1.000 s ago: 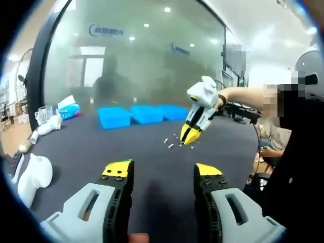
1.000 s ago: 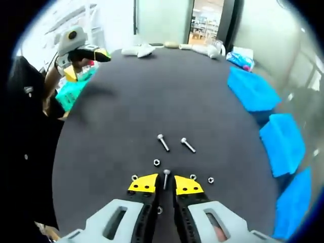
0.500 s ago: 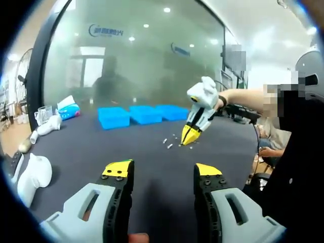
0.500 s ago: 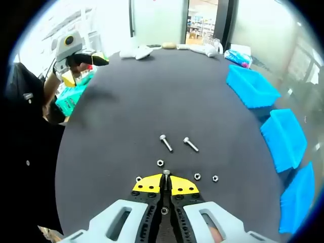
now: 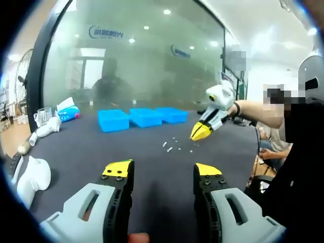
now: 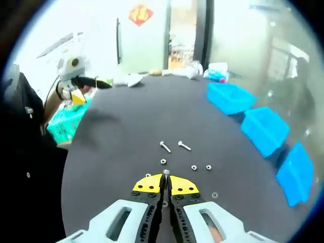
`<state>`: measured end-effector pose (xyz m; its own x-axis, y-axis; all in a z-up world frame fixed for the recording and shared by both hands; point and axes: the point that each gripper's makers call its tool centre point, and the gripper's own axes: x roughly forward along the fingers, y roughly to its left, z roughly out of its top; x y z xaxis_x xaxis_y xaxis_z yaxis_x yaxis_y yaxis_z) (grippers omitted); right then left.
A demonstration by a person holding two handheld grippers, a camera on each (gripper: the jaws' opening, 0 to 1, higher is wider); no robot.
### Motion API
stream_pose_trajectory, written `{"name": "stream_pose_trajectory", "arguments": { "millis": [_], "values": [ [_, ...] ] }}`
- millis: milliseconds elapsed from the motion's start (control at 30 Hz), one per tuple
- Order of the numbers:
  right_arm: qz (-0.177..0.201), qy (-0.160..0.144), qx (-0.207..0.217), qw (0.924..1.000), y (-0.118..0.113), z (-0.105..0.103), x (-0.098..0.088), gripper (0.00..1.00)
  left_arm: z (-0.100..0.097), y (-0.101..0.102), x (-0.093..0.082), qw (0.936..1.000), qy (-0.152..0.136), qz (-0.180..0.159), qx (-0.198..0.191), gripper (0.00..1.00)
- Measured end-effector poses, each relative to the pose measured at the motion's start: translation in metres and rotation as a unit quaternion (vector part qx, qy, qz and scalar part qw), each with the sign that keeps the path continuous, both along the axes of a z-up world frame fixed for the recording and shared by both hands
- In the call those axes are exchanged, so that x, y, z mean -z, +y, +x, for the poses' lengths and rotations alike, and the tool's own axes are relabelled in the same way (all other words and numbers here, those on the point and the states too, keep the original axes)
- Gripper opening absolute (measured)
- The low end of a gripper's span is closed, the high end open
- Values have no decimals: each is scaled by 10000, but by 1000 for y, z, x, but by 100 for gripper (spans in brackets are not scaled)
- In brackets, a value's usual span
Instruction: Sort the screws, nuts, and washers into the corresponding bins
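Tabletop (image 6: 116, 136), dark and round, spread across both views and carried everything. Three blue bins (image 6: 263, 129) stood in a row along its far edge in the right gripper view; in the left gripper view they (image 5: 144, 116) sat side by side in front of a glass wall (image 5: 131, 55). White and pale clutter (image 5: 48, 124) lay at the table's left end near that wall.

The left gripper (image 5: 163, 174) was held low over bare table with its yellow-tipped jaws wide apart and nothing between them; it (image 6: 88, 82) also appeared at the left of the right gripper view, gripped by a hand off the table's edge. The right gripper (image 6: 165, 183) had its jaws brought together on a screw (image 6: 165, 173), whose head stood up between the yellow tips. From the left gripper view it (image 5: 201, 132) hung above the table, lifted clear of the surface.

Two loose screws (image 6: 174, 146) lay beyond the right gripper, with several small nuts or washers (image 6: 195, 167) scattered just nearer; which was which could not be told at that size.
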<state>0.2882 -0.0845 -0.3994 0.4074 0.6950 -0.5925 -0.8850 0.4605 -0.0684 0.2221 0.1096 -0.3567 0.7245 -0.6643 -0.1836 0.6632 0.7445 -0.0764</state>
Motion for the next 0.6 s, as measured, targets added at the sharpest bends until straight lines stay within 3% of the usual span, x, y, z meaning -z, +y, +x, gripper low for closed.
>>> {"name": "stream_pose_trajectory", "arguments": {
  "millis": [267,400,500,600],
  "values": [
    [716,-578,686,9934,-33,-13,-25,1,1,-2,-7,10000,-84,22,-10,45],
    [1076,-986,1085,9833,-50,-21,-36,1,2,-1,-13,9999,-153,-4,-58,46],
    [1432,-1174,1385,9729,-61,-27,-45,1,3,-1,-15,9998,-179,-26,-87,46],
    [1573,-1256,1532,9675,-69,-34,-47,1,2,-4,-17,9998,-192,-5,-63,46]
  ]
}}
